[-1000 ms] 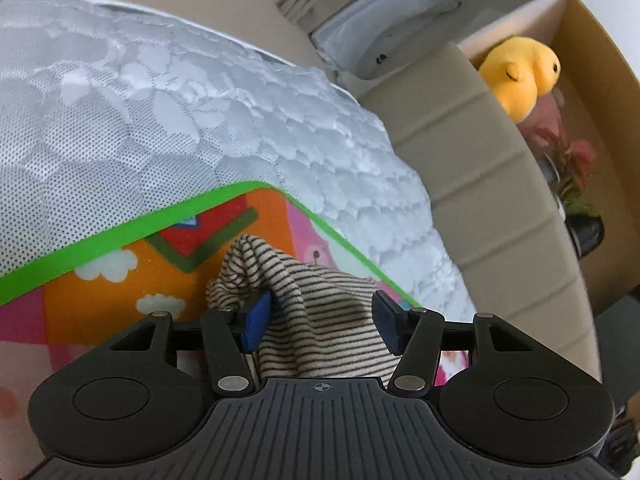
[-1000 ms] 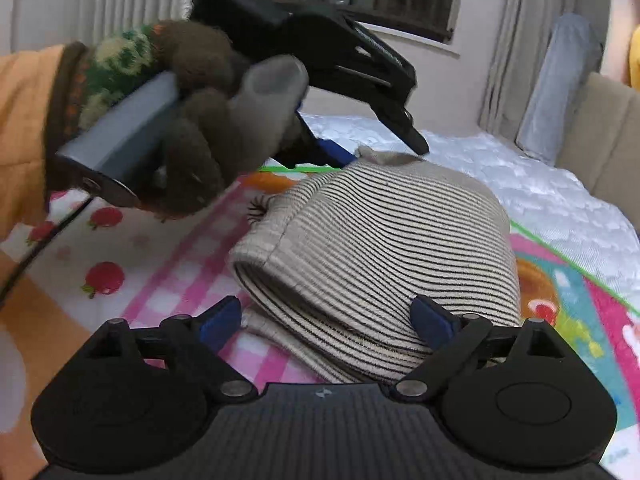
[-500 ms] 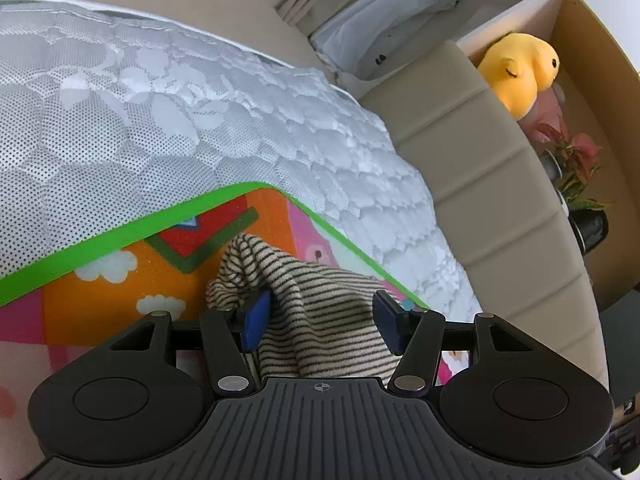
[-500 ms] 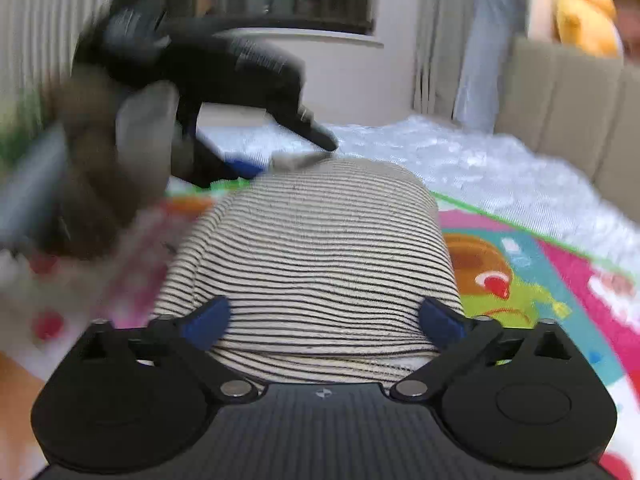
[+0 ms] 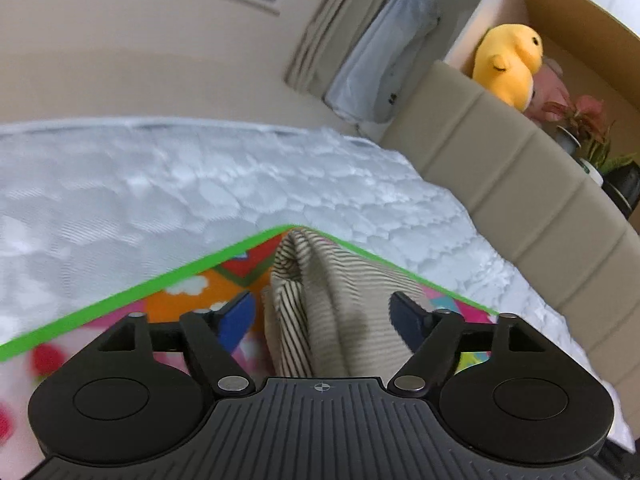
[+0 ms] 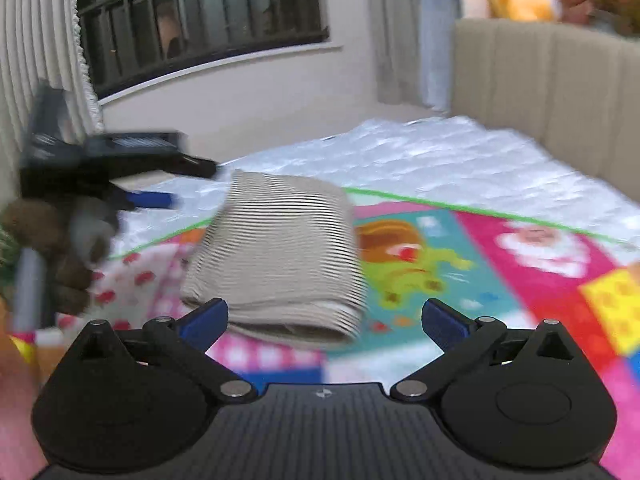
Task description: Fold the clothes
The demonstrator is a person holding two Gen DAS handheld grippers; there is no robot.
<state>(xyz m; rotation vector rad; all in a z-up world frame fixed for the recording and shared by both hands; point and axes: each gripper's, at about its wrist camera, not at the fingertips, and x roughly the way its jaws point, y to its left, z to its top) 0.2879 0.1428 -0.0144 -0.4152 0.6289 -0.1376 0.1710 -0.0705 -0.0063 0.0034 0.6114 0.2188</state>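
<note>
Cloth with thin beige and black stripes (image 5: 340, 308) sits between the wide-apart fingers of the left hand-held gripper (image 5: 322, 312), on the bright picture mat (image 5: 192, 284).

From the right, the right hand-held gripper (image 6: 324, 316) is spread wide too, empty. The folded bundle could flop open if bumped.

Left gripper (image 5: 322, 316): jaws spread apart, blue pads (image 5: 236, 318) clear of each other, not clamped on anything; body level, pointing forward and slightly down. From the right wrist view the same left gripper (image 6: 160, 184) sits at upper left, blurred, carried by a hand in a brown knit glove (image 6: 52, 248).

Right gripper (image 6: 324, 318): jaws wide apart, blue pads (image 6: 204, 316) well separated, nothing between them. Held low, pointing forward.
</note>
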